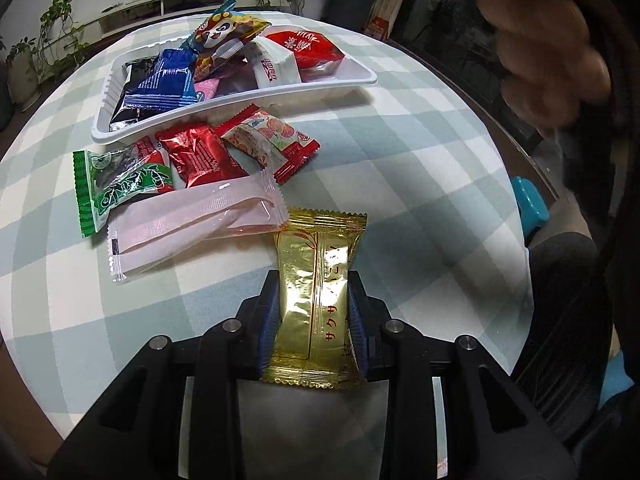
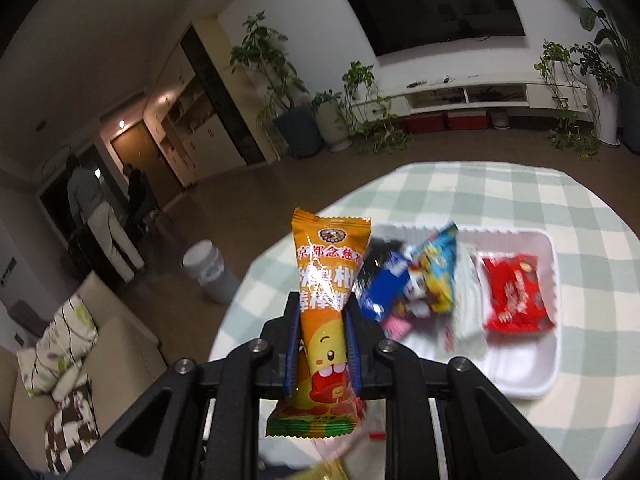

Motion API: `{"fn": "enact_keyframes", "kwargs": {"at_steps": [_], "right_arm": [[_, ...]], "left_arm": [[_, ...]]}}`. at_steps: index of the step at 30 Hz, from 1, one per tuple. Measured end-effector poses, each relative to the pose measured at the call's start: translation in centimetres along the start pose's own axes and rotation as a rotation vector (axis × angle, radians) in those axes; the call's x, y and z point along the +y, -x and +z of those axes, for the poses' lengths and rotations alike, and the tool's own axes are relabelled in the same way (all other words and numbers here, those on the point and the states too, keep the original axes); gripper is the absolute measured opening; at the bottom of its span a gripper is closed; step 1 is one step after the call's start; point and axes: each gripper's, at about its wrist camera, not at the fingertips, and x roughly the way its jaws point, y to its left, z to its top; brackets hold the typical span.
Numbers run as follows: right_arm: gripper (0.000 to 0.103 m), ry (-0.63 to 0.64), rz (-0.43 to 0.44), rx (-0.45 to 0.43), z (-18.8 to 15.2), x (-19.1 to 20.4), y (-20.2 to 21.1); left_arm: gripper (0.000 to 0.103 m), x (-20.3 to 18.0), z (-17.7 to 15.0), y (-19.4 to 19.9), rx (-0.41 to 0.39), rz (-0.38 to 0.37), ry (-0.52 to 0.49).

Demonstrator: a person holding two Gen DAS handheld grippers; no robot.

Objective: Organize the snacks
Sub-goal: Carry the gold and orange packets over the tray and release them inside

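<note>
My left gripper (image 1: 314, 280) is shut on a gold snack packet (image 1: 316, 300), held just above the checked tablecloth near the table's front. A white tray (image 1: 236, 102) at the back holds several snacks, among them a blue packet (image 1: 164, 80), a panda packet (image 1: 224, 36) and a red packet (image 1: 308, 48). Loose snacks lie in front of the tray: a green packet (image 1: 116, 188), a red foil packet (image 1: 200, 156), a red-edged packet (image 1: 272, 140) and a clear pink packet (image 1: 192, 224). My right gripper (image 2: 322, 300) is shut on an orange snack packet (image 2: 326, 308), held up left of the tray (image 2: 532, 376).
The round table (image 1: 420, 168) has a green and white checked cloth. A blurred hand (image 1: 548, 40) is at the upper right in the left wrist view. A blue stool (image 1: 530, 204) stands beyond the table's right edge. A bin (image 2: 212, 276) and a sofa (image 2: 80, 352) stand to the left.
</note>
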Motion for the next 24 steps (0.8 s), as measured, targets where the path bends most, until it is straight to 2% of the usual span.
{"fn": "enact_keyframes", "kwargs": {"at_steps": [5, 10, 13, 16, 20, 24], "right_arm": [[0.022, -0.036, 0.021, -0.09, 2.2, -0.6, -0.1], [0.022, -0.091, 0.014, -0.138, 1.1, -4.2, 0.4], [0.022, -0.16, -0.067, -0.102, 0.5, -7.3, 0.2], [0.022, -0.176, -0.109, -0.126, 0.9, -8.7, 1.3], [0.022, -0.154, -0.208, -0.16, 1.3, -9.5, 3.0], [0.022, -0.141, -0.282, -0.127, 1.0, -10.3, 2.9]], "left_arm": [[0.029, 0.1, 0.1, -0.2, -0.008, -0.003, 0.0], [0.029, -0.1, 0.3, -0.3, -0.015, 0.009, -0.009], [0.029, -0.3, 0.4, -0.2, -0.026, 0.015, -0.014], [0.029, -0.4, 0.7, 0.8, -0.062, -0.012, -0.002], [0.029, 0.1, 1.1, 3.0, -0.105, -0.038, 0.063], [0.029, 1.0, 3.4, 5.7, -0.157, -0.043, 0.077]]}}
